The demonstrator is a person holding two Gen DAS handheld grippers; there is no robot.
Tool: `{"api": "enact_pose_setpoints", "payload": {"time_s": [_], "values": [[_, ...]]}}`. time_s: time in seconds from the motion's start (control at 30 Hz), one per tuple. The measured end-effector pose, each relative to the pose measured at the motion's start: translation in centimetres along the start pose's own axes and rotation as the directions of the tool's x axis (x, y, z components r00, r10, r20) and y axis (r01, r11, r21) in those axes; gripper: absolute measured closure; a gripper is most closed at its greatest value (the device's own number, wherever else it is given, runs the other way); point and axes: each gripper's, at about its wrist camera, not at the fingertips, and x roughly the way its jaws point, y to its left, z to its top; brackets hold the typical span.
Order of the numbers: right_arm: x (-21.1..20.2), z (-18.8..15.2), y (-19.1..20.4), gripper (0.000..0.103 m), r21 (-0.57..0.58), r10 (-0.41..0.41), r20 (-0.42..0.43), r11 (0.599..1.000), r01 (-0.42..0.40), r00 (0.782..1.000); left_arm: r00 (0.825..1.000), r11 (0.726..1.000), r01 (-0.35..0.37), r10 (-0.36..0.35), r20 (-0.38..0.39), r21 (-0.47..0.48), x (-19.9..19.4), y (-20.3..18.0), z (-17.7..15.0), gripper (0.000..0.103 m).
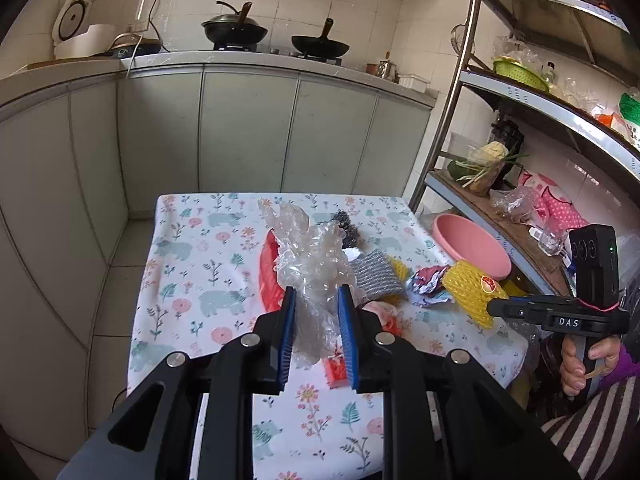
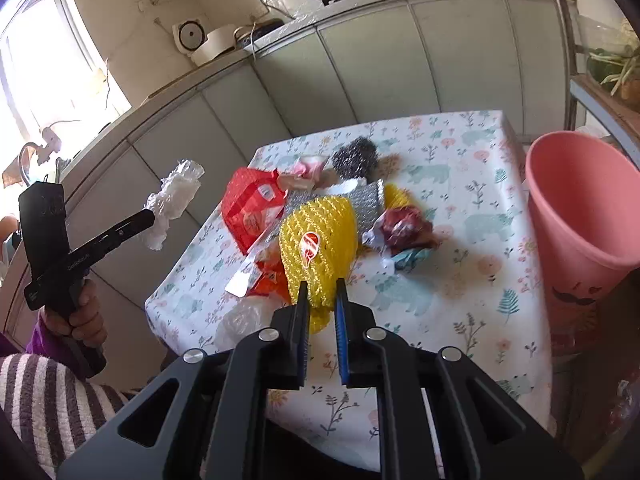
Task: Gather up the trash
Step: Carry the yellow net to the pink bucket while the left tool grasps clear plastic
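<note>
My left gripper (image 1: 316,300) is shut on a crumpled clear plastic wrap (image 1: 312,264), held up above the floral tablecloth (image 1: 192,264). In the right wrist view that wrap (image 2: 172,196) hangs off the left gripper (image 2: 150,216), out past the table's left edge. My right gripper (image 2: 322,292) is shut on a yellow foam net (image 2: 316,240) with a red sticker, lifted over the trash pile. The left wrist view shows the same net (image 1: 468,284) at the right gripper (image 1: 494,307). A pink bin (image 2: 580,200) stands open at the table's right side.
Left on the cloth are a red packet (image 2: 248,204), a silver mesh pad (image 2: 364,200), a dark scrubber (image 2: 354,156) and a crumpled wrapper (image 2: 404,228). A metal shelf rack (image 1: 460,80) stands on the right. Grey cabinets (image 1: 248,128) with woks on the counter lie behind.
</note>
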Motion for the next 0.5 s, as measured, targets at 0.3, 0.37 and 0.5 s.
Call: {"api": "enact_pose_setpoints", "payload": {"time_s": [0.3, 0.37, 0.5], "values": [[-5.5, 1.6, -5.8, 0.091, 0.122, -0.242, 0.194, 0.967, 0.222, 0.951, 0.987, 0.985, 0.156, -0.158, 0.024, 0.072, 5.9, -7.3, 5.6, 0.083], [-6.2, 1.9, -7.5, 0.091, 0.161, -0.301, 0.212, 0.949, 0.271, 0.93, 0.98, 0.977, 0.196, -0.199, 0.022, 0.082, 7.5, -9.6, 7.0, 0.083], [-6.9, 2.7, -10.6, 0.091, 0.244, -0.413, 0.233, 0.901, 0.358, 0.88, 0.963, 0.96, 0.268, -0.266, -0.029, 0.078, 11.6, -14.9, 9.4, 0.083]]}}
